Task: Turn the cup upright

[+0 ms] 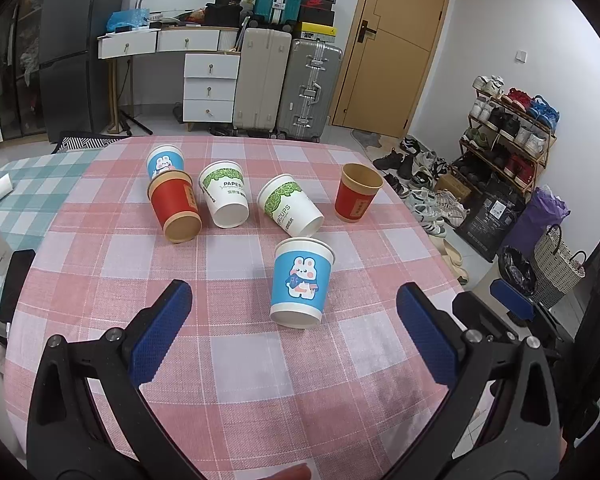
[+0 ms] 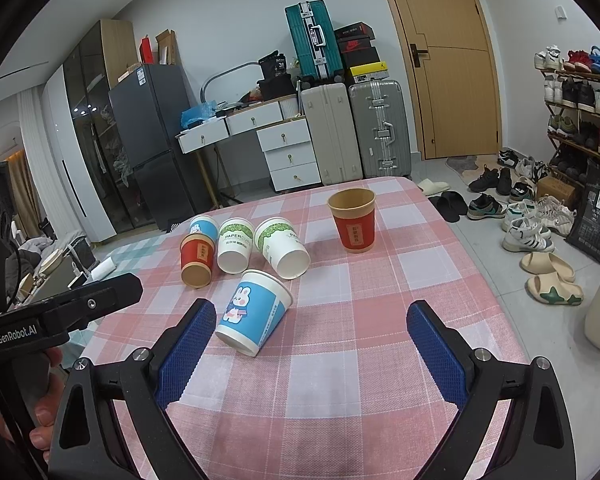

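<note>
Both grippers wide open, empty: left gripper, right gripper. Bunny cup lying at 12 o'clock; thin paper, hard squeeze crushes it, nudge rolls it into green-leaf cup.

A table in pink check cloth fills mid-frame; six cups lie centre, one red cup upright at right.

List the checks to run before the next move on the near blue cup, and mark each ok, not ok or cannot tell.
1. Near blue cup on its side, in reach: ok.
2. Left tool open, empty: ok.
3. Right tool open, empty: ok.
4. Space around that cup: ok; the white cup lies close behind but apart.
5. Cup already upright: not ok; only the far red cup stands.
6. Cup undamaged: cannot tell.
</note>
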Demonstrator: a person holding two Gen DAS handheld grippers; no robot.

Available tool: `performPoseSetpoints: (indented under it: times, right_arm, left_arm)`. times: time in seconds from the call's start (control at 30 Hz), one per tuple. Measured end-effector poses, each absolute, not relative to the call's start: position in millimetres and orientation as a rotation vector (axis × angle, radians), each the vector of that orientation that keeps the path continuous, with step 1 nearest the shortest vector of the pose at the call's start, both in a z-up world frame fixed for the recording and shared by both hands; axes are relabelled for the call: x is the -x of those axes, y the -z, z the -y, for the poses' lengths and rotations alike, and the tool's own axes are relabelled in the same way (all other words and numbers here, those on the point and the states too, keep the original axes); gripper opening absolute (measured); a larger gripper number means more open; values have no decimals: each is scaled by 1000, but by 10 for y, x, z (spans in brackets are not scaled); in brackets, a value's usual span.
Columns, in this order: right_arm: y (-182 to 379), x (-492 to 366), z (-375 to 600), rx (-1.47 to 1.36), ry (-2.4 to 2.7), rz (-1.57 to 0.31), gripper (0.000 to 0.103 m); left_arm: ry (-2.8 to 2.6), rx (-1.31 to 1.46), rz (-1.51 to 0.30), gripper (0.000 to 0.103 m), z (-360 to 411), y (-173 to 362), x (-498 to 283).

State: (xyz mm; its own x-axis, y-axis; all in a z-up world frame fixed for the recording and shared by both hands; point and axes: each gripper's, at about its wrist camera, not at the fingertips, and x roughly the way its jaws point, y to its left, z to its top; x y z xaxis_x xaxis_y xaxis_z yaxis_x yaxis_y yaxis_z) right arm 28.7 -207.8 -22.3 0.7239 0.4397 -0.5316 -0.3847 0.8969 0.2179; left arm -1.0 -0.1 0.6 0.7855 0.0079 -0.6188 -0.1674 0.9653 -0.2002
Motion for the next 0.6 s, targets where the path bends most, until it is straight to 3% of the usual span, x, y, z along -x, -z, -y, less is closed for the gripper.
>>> performPoseSetpoints:
  times: [0.6]
  right_arm:
    - [227, -301, 2094, -96, -454, -609, 98]
  left_arm:
    - [-92, 250, -670, 102, 8, 46, 5]
